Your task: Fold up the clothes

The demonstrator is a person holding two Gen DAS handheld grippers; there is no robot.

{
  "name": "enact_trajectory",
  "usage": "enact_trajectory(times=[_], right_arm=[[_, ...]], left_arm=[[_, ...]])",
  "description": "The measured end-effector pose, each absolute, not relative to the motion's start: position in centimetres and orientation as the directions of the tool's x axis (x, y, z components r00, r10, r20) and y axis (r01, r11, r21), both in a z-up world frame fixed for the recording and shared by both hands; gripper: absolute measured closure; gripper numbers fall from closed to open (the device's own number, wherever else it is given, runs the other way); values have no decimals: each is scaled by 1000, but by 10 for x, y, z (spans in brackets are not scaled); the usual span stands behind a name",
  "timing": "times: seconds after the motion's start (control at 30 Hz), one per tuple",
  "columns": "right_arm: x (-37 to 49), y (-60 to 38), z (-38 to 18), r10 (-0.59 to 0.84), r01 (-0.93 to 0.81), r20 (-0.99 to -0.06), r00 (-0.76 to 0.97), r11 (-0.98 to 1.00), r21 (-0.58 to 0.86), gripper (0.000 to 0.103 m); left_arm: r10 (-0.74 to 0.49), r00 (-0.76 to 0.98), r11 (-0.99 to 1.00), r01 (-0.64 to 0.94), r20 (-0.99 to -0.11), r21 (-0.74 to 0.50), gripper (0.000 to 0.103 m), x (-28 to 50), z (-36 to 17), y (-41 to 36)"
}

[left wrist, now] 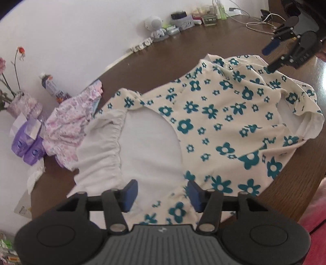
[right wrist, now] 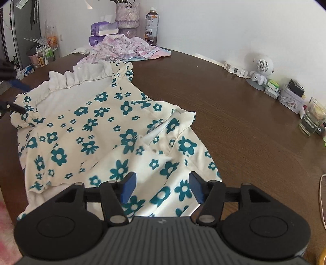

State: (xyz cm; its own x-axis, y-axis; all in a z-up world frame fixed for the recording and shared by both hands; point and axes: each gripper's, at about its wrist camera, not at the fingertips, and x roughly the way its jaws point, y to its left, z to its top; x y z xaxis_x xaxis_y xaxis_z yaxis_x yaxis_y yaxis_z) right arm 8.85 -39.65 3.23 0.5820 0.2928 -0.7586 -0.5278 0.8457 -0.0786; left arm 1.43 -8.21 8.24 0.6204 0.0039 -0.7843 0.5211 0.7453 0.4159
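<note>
A cream garment with teal flowers lies spread on the brown table, its white lining and ruffled edge turned up toward the left. In the left wrist view my left gripper stands open over the near edge, where lining meets print, with nothing between its fingers. My right gripper is open at the far corner, its lower finger at the cloth's edge. From the right wrist view the garment has a folded flap with a label; the right gripper is open above it, and the left gripper is open at the far left sleeve.
A crumpled pink floral garment lies at the table's back, by purple tissue packs, a vase and a bottle. Along the wall are a white robot figure, small boxes, a glass and cables.
</note>
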Motion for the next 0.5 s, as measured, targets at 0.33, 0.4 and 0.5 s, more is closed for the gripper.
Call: enact_trajectory(times=[0.33,0.4,0.5], right_arm=[[39,-391,8,179,-248,-759,626,968,23,37],[39,-389,5,149,-200,-764,627,979,27,37],[43,-385,2,122,-149,-776,619,988,36,37]], left_arm=[[-33,577,633,644,-816,430,47,81,58,-32],[-46,565,614,666,-824,423,47,90,52,-22],[-65,542,606,688,-838,398,47,103,41,-7]])
